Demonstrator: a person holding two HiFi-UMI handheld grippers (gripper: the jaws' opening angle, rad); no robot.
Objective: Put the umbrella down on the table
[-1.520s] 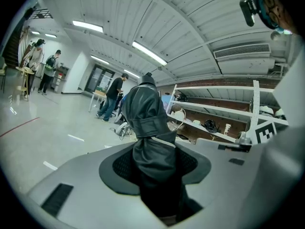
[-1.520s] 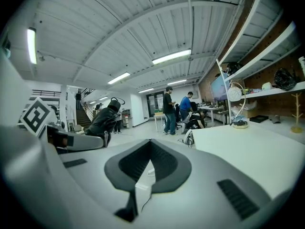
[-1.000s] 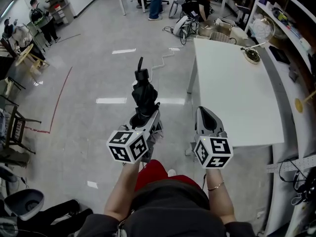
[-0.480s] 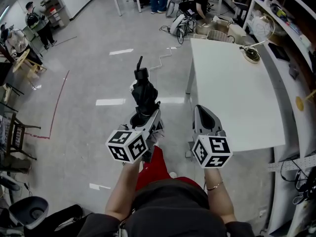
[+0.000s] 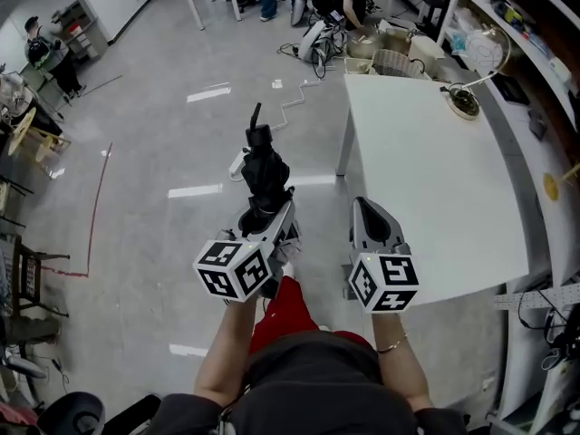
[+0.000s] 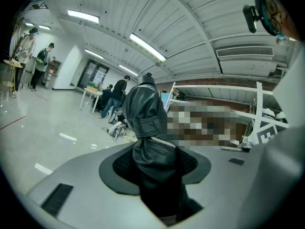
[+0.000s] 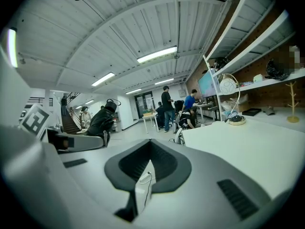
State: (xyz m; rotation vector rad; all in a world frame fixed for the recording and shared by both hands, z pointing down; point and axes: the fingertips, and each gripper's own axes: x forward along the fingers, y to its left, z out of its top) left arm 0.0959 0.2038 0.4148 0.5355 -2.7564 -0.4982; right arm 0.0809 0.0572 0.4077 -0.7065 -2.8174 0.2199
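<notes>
The long white rectangular table (image 5: pixel 435 170) stands at the right, and its near edge lies just beside the right gripper (image 5: pixel 372 214), whose jaws are pressed together with nothing between them. The black folded fabric umbrella (image 5: pixel 265 175) is clear of the table, over the grey floor (image 5: pixel 154 143). It juts forward and up from the left gripper (image 5: pixel 264 219), whose jaws pinch its lower end.

Umbrella (image 6: pixel 147 123): black woven cloth, low sheen, creased folds, bound by 1 cloth strap. Left gripper (image 6: pixel 155 168) and right gripper (image 7: pixel 149 149): grey matt moulded plastic shells; black pads (image 7: pixel 170 165) with a fine rough texture. Table (image 5: pixel 435 161): white, smooth, matt top. Floor (image 5: pixel 154 170): grey, polished, glossy, showing light reflections.
</notes>
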